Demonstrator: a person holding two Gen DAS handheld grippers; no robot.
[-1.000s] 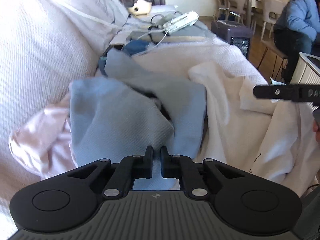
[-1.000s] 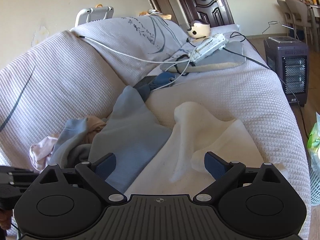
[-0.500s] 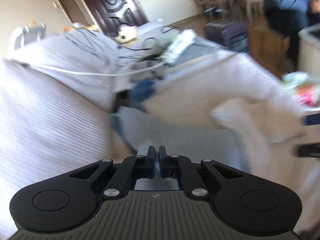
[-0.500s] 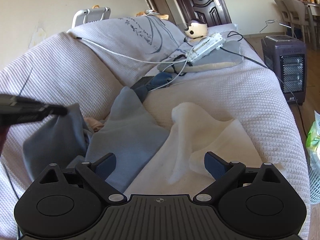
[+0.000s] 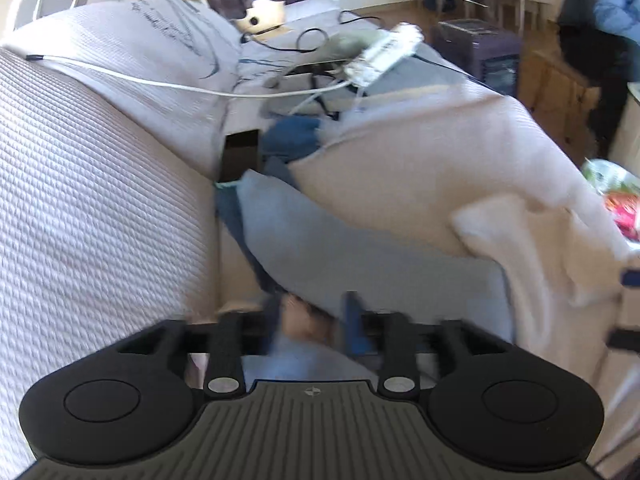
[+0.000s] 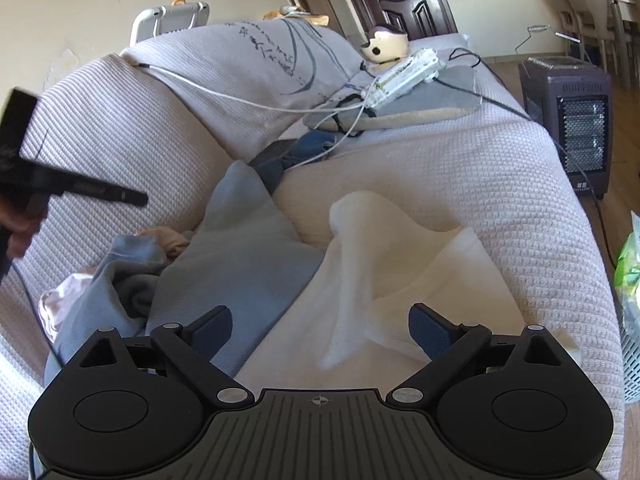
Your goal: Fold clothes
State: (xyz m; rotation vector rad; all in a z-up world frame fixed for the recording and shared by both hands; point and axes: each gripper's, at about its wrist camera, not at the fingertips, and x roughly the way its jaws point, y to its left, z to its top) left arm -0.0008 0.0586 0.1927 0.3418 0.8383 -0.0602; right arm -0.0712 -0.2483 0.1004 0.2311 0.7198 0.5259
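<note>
The grey-blue garment (image 6: 240,264) lies crumpled on the sofa seat (image 6: 460,184), its upper corner running up toward the crease of the backrest (image 6: 112,132), its right edge touching the cream-white cloth (image 6: 384,264) that lies beside it. At its left end it bunches over a pale pink piece (image 6: 60,300) and something tan (image 6: 170,240).

My left gripper (image 5: 312,320) hangs over that bunched end. Its view is blurred, but the fingers stand apart with nothing pinched between them; from the right wrist camera it appears as a dark bar against the backrest, clear of the cloth. My right gripper (image 6: 320,328) has its jaws spread wide and empty, low over the seam where grey-blue meets cream.

As I judge it, the step in hand is getting one garment out flat before any fold. To do that well I should take the grey-blue piece alone: pinch a single layer at a true edge or corner, not the thick wad at the left, and keep the pink and tan pieces out of the bite. My right should take the opposite edge without catching the cream cloth. Then lift and draw both corners apart evenly toward the open seat, staying short of the white cable (image 6: 248,100) and power strip (image 6: 404,76) further along the sofa.
</note>
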